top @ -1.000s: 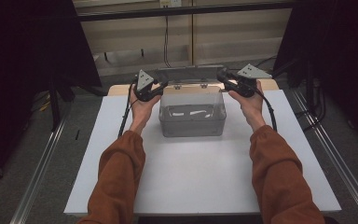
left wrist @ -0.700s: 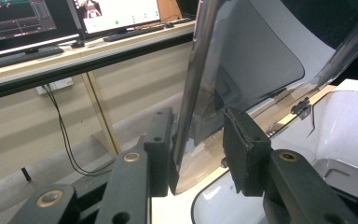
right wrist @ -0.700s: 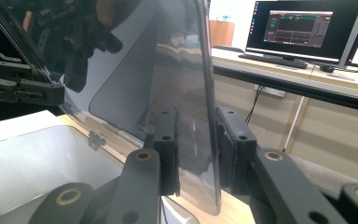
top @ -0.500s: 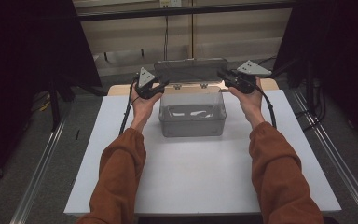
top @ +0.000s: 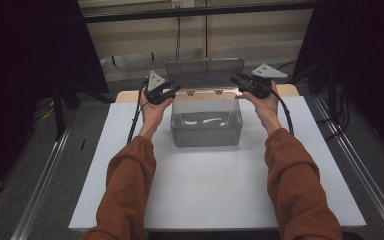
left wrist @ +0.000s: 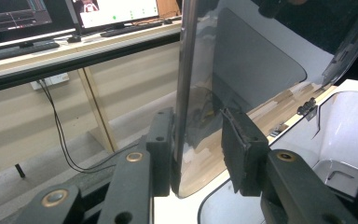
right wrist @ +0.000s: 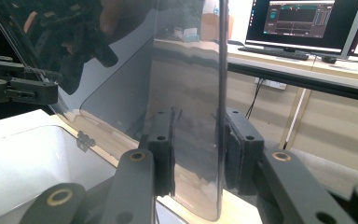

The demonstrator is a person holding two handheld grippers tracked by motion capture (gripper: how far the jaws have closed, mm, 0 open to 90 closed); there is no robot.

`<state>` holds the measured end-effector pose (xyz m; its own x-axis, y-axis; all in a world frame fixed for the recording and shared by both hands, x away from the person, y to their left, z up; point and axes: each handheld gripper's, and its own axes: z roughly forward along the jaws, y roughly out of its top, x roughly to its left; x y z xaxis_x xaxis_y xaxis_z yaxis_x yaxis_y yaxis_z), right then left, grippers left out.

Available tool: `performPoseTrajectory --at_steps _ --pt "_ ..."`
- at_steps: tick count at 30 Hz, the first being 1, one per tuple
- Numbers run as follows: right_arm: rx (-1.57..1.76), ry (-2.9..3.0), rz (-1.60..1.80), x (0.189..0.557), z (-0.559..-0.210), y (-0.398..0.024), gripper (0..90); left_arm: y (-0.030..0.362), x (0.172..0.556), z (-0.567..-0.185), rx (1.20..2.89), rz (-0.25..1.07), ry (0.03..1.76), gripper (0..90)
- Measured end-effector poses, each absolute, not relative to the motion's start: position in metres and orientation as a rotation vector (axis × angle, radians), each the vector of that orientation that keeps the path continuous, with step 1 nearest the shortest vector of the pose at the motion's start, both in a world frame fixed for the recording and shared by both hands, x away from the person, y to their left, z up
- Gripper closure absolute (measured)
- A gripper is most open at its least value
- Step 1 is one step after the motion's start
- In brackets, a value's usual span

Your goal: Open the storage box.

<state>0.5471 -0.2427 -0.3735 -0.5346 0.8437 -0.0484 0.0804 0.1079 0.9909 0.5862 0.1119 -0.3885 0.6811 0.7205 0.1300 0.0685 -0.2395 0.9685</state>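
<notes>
Though clamped by left tongs (left wrist: 198,140) on the upright hinged lid (left wrist: 256,60), risked slamming onto clear box (top: 206,122) (right tongs (right wrist: 200,140) just opening, loosely straddling its edge).

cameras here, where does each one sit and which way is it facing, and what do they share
High view: above the person's side, looking forward and down on the white table; both forearms, left gripper and right gripper at the clear box.
Left gripper view: rides the left gripper, looking along its jaws astride the raised lid edge, toward a desk with monitors.
Right gripper view: rides the right gripper, jaws astride the lid's other edge; the left gripper shows beyond.
Shared: the lid and box in all three.
</notes>
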Motion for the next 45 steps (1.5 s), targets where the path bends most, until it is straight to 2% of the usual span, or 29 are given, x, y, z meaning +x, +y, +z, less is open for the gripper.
performPoseTrajectory --at_steps 14,21,45 --pt "1.0 1.783 1.473 0.561 -0.4 -0.248 63.3 0.113 0.589 -0.387 1.724 0.673 0.653 67.0" --pt "1.043 1.769 1.524 0.565 -0.407 -0.248 68.5 0.114 0.592 -0.385 1.724 0.636 0.688 67.7" --pt "1.101 1.752 1.534 0.573 -0.406 -0.248 74.8 0.113 0.602 -0.397 1.7 0.555 0.837 68.5"
